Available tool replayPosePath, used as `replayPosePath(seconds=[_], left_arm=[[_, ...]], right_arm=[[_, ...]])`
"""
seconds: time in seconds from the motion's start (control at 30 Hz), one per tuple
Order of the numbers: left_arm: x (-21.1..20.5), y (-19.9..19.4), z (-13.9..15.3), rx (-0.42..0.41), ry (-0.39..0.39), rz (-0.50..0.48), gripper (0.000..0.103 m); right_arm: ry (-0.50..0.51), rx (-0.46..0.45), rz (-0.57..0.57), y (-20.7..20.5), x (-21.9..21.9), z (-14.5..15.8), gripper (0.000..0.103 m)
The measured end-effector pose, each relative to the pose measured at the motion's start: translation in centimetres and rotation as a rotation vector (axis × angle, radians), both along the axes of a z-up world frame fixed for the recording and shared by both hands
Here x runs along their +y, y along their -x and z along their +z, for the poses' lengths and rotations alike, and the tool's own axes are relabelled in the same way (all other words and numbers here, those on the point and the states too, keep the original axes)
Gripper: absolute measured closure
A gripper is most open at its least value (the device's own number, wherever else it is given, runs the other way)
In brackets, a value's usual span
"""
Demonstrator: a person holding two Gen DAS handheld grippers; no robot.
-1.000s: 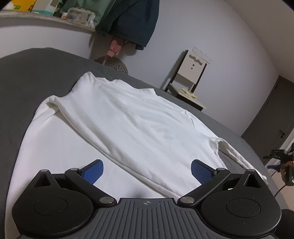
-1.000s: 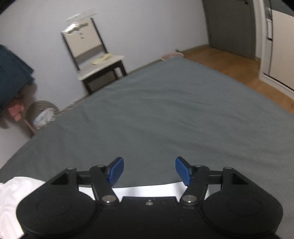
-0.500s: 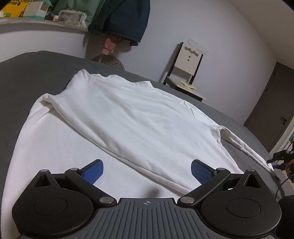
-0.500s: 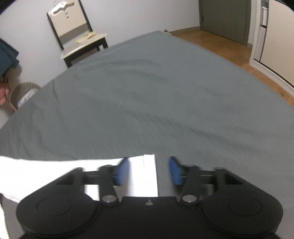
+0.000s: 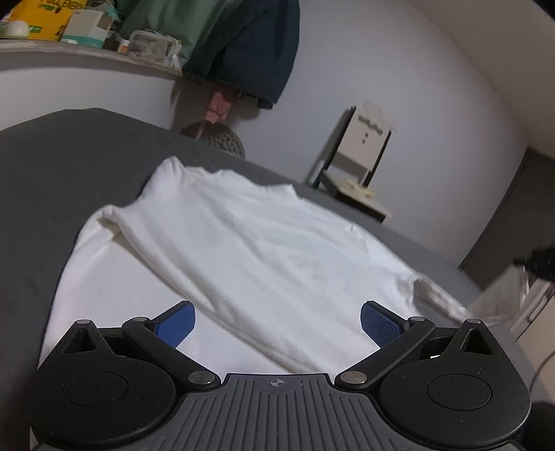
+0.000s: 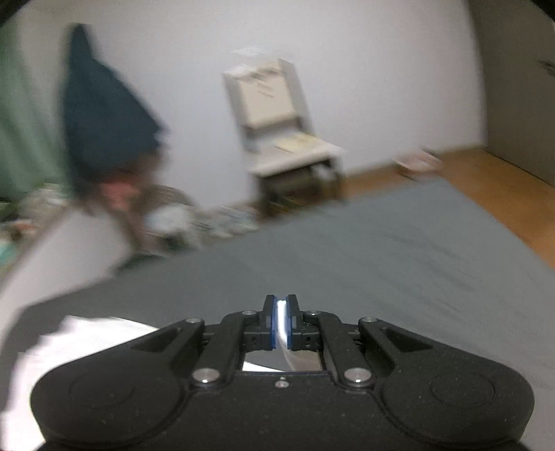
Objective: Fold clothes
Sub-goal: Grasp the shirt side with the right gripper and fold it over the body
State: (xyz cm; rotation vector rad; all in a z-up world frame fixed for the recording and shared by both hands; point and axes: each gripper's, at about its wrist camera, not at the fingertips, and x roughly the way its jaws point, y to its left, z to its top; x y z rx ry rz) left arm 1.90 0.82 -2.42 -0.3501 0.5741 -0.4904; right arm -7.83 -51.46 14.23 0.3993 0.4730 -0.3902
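Note:
A white long-sleeved top (image 5: 242, 249) lies spread on the grey bed (image 5: 52, 166), its left sleeve folded across the body. My left gripper (image 5: 275, 324) hovers open over the near hem, nothing between its blue pads (image 5: 173, 324). The right sleeve (image 5: 447, 305) rises off the bed at the right edge of the left wrist view, toward a dark blurred shape. In the right wrist view my right gripper (image 6: 281, 321) is shut on the white sleeve end (image 6: 282, 333), a strip of cloth pinched between the pads. More white cloth (image 6: 79, 343) trails at lower left.
A chair (image 5: 360, 173) stands against the wall beyond the bed, with a round basket (image 5: 222, 138) and hanging dark and green clothes (image 5: 242, 45) to its left. A cluttered shelf (image 5: 86, 31) runs along the far left. Wooden floor (image 6: 485, 184) and a door lie to the right.
My right gripper closed on the sleeve end and swung up and around, lifting the sleeve off the bed. The left gripper stayed open over the hem, barely shifting.

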Motion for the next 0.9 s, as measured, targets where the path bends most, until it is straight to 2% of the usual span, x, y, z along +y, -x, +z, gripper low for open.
replayPosePath(seconds=[0.13,0.23,0.3,0.37,0.47,0.6,0.73,0.9], left_arm=[[1.1,0.2,1.9,0.011,0.052,-0.02,0.0],[3.1,0.8,3.6,-0.005,0.149,-0.023,0.0],[5.2,1.3,4.5,-0.01,0.233,-0.017,0.0],[7.6,1.5,4.9,-0.005,0.301,-0.007,0.0],[10.9,1.7,4.7,0.017,0.363,0.057,0.0],[14.3,1.8,4.1,0.061,0.415,0.141,0.0],[14.9,1.6,3.9,0.092,0.417,0.146,0.0],[13.7,1.1,3.9,0.117,0.408,0.069,0.0]], right_arm=[[0.005,-0.107,0.226,-3.7,9.3,6.0,0.097],[-0.021,-0.167,0.424,-5.4,17.4,8.2,0.097],[-0.039,-0.177,0.545,-5.4,22.5,8.5,0.097],[-0.083,-0.16,0.643,-5.6,26.6,7.1,0.097],[-0.137,-0.094,0.742,-4.7,32.9,3.0,0.097],[-0.148,0.058,0.789,-3.7,38.5,-4.3,0.097],[-0.038,0.147,0.829,-3.0,42.8,-8.6,0.097],[0.1,0.149,0.899,-1.0,46.1,-8.1,0.097]])
